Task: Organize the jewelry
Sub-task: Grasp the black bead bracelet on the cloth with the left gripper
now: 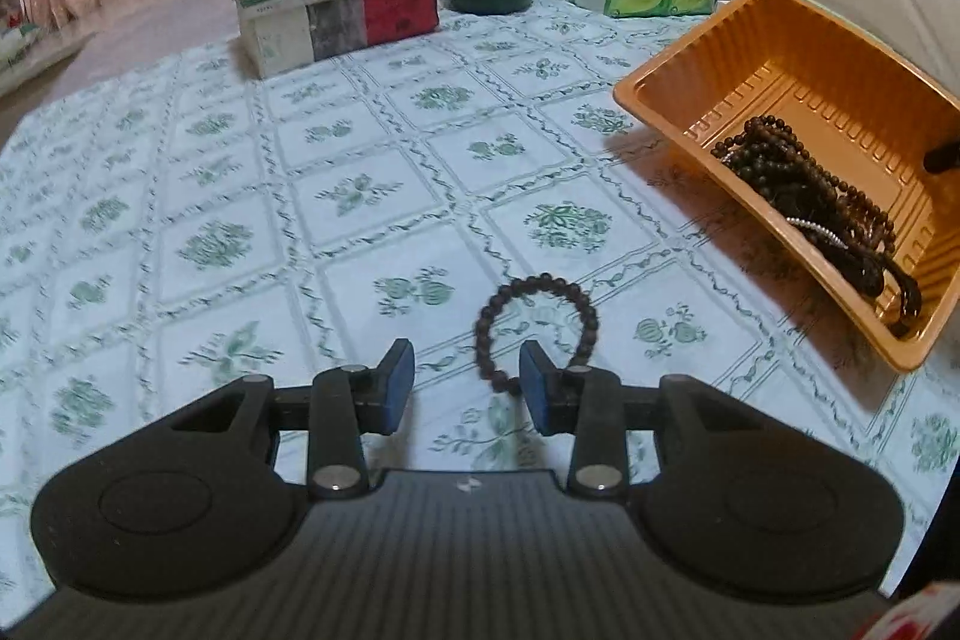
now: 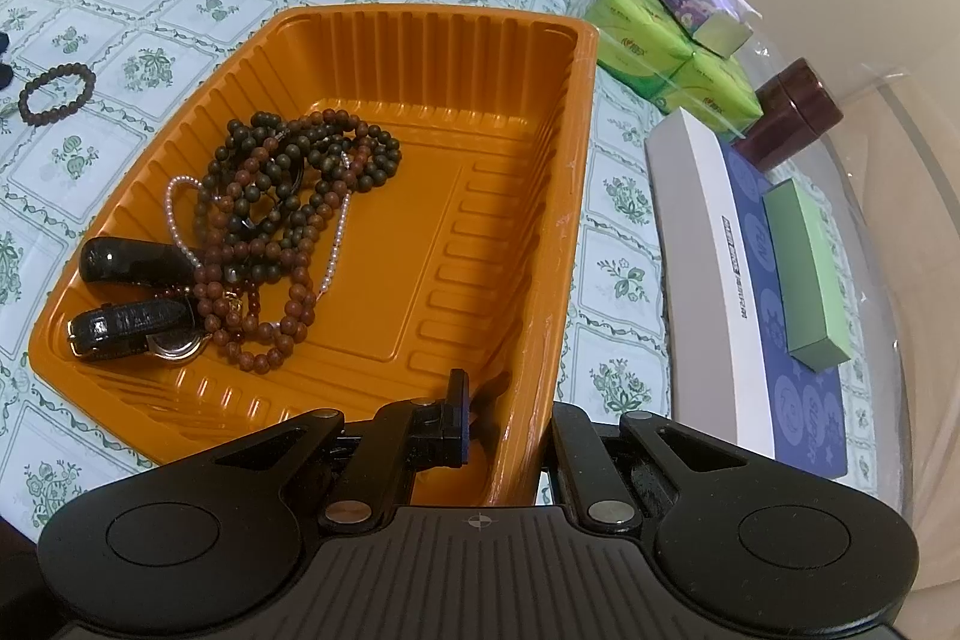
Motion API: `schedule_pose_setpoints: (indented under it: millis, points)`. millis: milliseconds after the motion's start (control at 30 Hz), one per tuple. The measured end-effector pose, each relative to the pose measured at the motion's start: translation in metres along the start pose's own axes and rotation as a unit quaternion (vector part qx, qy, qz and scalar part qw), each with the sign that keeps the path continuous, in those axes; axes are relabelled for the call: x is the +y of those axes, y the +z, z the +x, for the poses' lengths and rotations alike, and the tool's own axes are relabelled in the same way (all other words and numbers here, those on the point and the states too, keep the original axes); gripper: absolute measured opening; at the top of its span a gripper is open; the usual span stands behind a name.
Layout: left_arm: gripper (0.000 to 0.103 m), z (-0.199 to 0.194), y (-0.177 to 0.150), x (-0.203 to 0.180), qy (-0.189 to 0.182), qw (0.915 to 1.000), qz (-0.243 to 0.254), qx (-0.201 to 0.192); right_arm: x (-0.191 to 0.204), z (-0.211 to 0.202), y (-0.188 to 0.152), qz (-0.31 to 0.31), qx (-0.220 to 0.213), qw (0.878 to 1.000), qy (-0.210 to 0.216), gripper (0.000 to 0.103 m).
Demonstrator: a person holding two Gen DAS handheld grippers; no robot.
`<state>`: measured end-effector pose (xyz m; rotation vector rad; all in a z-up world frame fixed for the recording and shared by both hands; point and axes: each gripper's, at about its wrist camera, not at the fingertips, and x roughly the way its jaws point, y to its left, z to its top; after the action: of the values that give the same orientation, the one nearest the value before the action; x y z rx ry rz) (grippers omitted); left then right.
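Orange plastic marks my landmark: the tray [image 2: 528, 112], tipped up on one side because my right gripper [image 2: 504, 436] has its fingers clamped together on the tray's near wall, one finger inside and one outside. Inside the tray, toward its low end, lies the tangle of bead necklaces [image 2: 288, 196] with a thin pearl strand and a black-strapped watch [image 2: 132, 322]. One piece remains outside: a dark bead bracelet [image 1: 536, 328] flat on the table, near the tray's lower side. My left gripper [image 1: 467, 385] hangs over it with fingers apart, nothing between them; the bracelet's near arc sits just beyond the tips and partly behind the right-hand one. I judge the step to be collecting this last bracelet. Next I need to straddle one arc of beads, close firmly enough that they don't roll out, then carry it over the tray's rim.
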<state>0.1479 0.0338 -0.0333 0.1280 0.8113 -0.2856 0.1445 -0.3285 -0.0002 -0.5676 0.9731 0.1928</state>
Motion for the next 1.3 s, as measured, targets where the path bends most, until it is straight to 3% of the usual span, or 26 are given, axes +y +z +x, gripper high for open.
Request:
schedule_pose_setpoints:
  millis: [67,267,433,967,1300]
  points:
    - [0.027,0.006,0.001,-0.002,-0.004,1.0000,-0.007,0.001,0.000,0.000,0.000,0.000,0.001,1.000,0.000,0.007]
    - [0.023,0.025,0.002,-0.009,0.001,0.9999,-0.010,0.011,-0.001,0.002,0.000,0.003,0.003,1.000,0.002,0.007]
    - [0.006,0.032,-0.002,-0.014,0.013,0.9997,0.005,0.019,-0.002,0.003,0.000,0.004,0.003,1.000,0.003,0.007]
    - [0.005,-0.027,0.028,-0.003,0.029,0.9989,0.025,-0.029,0.000,0.002,0.000,0.004,0.002,1.000,0.002,0.007]
    - [0.005,-0.049,0.057,-0.027,-0.001,0.9973,0.039,-0.062,0.000,0.002,0.000,0.004,0.002,1.000,0.003,0.007]
